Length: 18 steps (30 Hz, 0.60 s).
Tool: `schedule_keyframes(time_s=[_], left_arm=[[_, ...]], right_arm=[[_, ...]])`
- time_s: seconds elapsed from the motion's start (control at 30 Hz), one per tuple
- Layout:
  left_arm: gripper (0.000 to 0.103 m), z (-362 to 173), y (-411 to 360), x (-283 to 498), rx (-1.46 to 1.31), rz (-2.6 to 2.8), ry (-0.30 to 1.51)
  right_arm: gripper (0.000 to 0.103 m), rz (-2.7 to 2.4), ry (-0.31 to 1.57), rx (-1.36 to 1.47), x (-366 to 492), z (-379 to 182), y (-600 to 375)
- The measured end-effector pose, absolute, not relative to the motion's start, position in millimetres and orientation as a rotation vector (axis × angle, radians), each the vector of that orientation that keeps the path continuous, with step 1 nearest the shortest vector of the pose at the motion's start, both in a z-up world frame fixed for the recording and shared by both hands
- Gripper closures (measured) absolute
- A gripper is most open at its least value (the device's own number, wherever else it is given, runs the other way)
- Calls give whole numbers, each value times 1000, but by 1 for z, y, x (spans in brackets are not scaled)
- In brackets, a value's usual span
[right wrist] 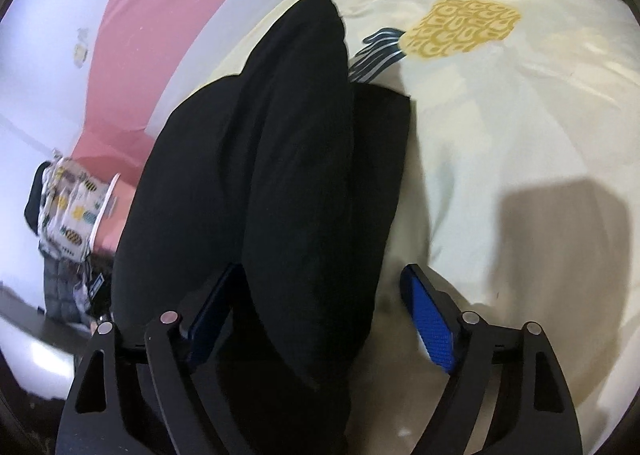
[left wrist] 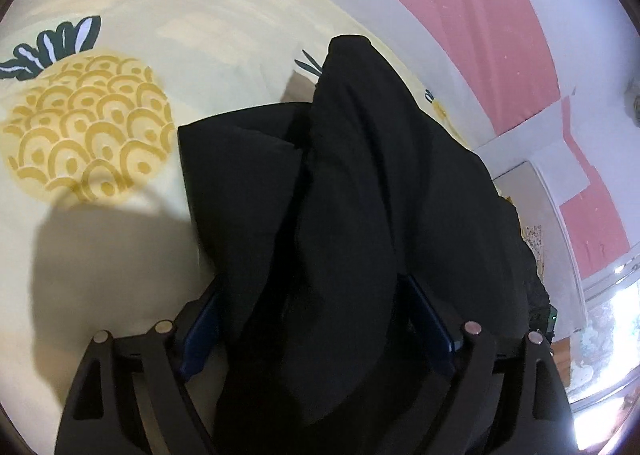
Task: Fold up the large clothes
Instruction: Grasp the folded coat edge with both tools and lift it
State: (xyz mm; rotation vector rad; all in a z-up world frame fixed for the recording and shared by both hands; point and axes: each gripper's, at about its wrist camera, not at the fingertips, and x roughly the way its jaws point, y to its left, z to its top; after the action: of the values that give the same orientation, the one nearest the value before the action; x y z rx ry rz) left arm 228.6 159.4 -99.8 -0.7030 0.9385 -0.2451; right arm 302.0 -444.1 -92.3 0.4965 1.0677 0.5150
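A large black garment [left wrist: 352, 183] lies bunched on a cream bedsheet with pineapple prints [left wrist: 88, 123]. In the left wrist view it fills the space between the fingers of my left gripper [left wrist: 316, 307], whose jaws stand wide apart with cloth draped over both blue pads; no pinch shows. In the right wrist view the same black garment [right wrist: 280, 175] lies between the spread fingers of my right gripper [right wrist: 324, 295]. Its left pad [right wrist: 212, 315] touches the cloth. Its right pad [right wrist: 428, 319] is bare, apart from the cloth.
A pink and white wall [left wrist: 480, 15] runs behind the bed. A patterned cloth bundle [right wrist: 72, 211] and clutter sit beside the bed at the left of the right wrist view. The bedsheet [right wrist: 520, 135] stretches right of the garment.
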Motion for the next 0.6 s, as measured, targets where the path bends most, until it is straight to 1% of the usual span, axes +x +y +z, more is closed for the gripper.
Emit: schedule_keyframes(time_s=[0.07, 0.13, 0.17, 0.2, 0.33, 0.4, 0.47, 0.6], left_arm=[[13, -100, 159, 236, -720, -247, 950], [10, -100, 157, 247, -735, -233, 957], [9, -100, 157, 251, -737, -224, 958], [8, -100, 156, 254, -740, -212, 956], [7, -98, 148, 256, -733, -163, 933], [8, -98, 148, 253, -735, -157, 925], [9, -98, 149, 251, -738, -155, 923], [9, -100, 148, 252, -737, -153, 929]], right_arm=[[23, 510, 1063, 499, 305, -93, -442], [26, 503, 1059, 487, 313, -92, -437], [31, 505, 1057, 487, 317, -92, -434], [34, 509, 1056, 489, 320, -91, -431], [41, 496, 1042, 485, 320, -88, -421], [46, 488, 1033, 487, 317, -86, -418], [49, 479, 1030, 478, 315, -83, -415], [49, 484, 1036, 474, 317, -83, -410]])
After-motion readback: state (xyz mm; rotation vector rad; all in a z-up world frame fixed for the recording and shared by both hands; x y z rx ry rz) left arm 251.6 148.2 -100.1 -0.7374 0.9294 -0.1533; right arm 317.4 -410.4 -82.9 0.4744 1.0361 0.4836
